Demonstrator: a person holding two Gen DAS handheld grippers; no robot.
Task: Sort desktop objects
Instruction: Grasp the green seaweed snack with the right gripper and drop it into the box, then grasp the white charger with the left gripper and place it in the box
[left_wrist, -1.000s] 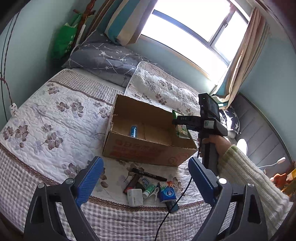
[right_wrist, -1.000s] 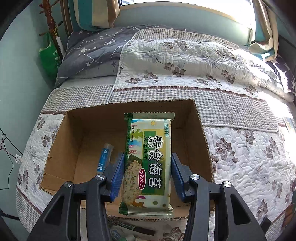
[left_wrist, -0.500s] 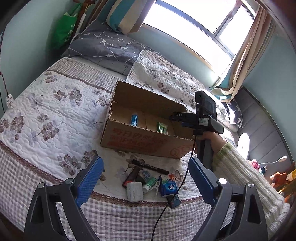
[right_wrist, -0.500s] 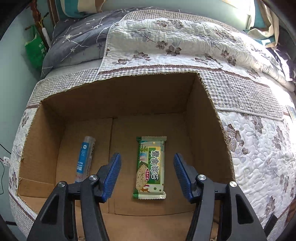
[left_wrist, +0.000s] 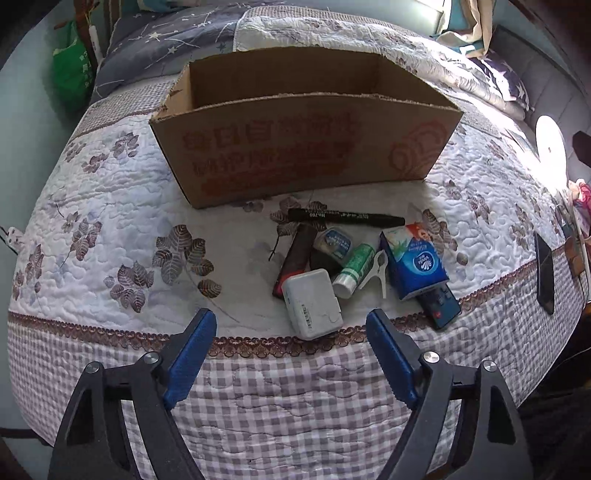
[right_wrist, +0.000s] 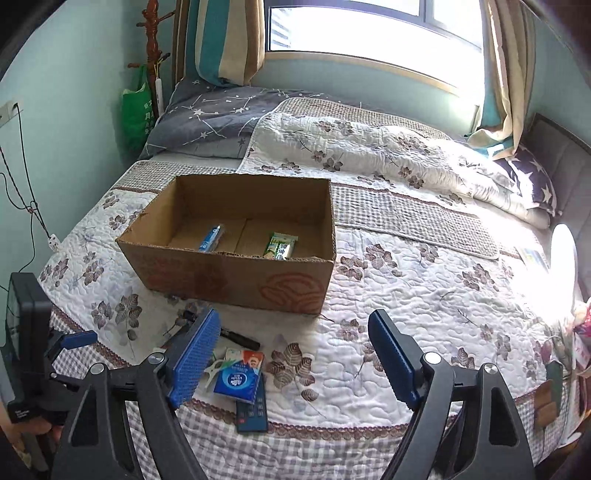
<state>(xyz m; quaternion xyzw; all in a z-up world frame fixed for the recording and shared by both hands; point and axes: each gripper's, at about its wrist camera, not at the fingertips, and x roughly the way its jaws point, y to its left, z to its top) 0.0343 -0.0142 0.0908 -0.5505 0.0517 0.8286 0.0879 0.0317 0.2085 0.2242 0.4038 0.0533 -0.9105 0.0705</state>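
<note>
quilt (right_wrist: 424, 291) under cardboard box (right_wrist: 236, 277) beside window (right_wrist: 369, 26)

Brown cardboard box (right_wrist: 236, 254) on white floral quilted bedspread (right_wrist: 424, 295), folded quilt (right_wrist: 369, 155) behind. In box: blue tube (right_wrist: 211, 238) left, green snack packet (right_wrist: 280, 246) right, apart. Before box, cluster: black marker pen (left_wrist: 345, 216) nearest box; white rectangular case (left_wrist: 312, 303) at near edge; blue tissue pack (left_wrist: 413, 262) right, overlying dark remote control (left_wrist: 441, 301); green-white tube (left_wrist: 354, 270) between case and pack.
</note>
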